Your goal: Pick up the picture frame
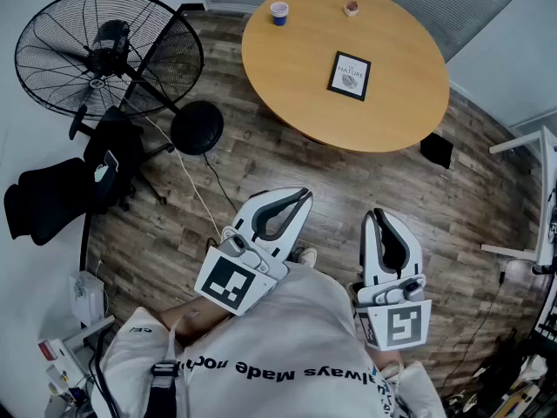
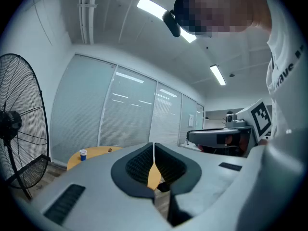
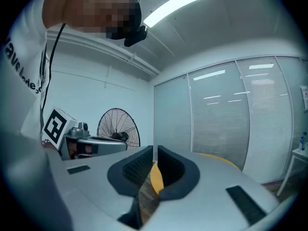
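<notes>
Picture frame (image 1: 349,76) flat on round table (image 1: 280,75)
Our left gripper (image 1: 301,197) and right gripper (image 1: 380,217) are closed, empty, well apart from it.

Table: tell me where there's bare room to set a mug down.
The table is mostly bare: the wide left part between the cup and the frame, the near edge below the frame, and the strip right of the frame. Only the far edge is busier, with the cup and a small brown item.
</notes>
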Available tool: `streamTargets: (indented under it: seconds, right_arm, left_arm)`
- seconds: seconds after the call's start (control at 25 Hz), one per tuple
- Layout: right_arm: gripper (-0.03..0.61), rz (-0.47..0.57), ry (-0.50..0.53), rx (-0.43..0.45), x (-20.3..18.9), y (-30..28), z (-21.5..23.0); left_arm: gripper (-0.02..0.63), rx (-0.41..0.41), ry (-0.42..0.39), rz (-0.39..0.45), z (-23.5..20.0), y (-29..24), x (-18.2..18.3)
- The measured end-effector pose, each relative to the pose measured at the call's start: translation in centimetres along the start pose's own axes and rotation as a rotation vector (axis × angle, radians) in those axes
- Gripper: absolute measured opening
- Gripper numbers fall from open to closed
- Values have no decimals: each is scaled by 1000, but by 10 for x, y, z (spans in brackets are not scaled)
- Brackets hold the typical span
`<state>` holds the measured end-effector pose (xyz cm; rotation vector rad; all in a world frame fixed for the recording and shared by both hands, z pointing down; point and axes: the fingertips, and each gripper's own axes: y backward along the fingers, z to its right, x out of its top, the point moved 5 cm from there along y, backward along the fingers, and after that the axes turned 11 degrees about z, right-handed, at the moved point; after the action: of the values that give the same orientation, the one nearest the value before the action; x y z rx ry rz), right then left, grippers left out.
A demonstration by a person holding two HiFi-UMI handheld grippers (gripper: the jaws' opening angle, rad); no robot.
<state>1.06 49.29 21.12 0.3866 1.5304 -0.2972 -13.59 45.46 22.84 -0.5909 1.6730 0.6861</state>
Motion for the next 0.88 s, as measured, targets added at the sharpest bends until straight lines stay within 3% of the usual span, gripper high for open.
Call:
streamTargets:
  seconds: [0.88]
  right_arm:
    - [51, -24, 3, -56, -8, -33, -5]
  left_arm:
    - [34, -28, 12, 1, -43, -6, 4]
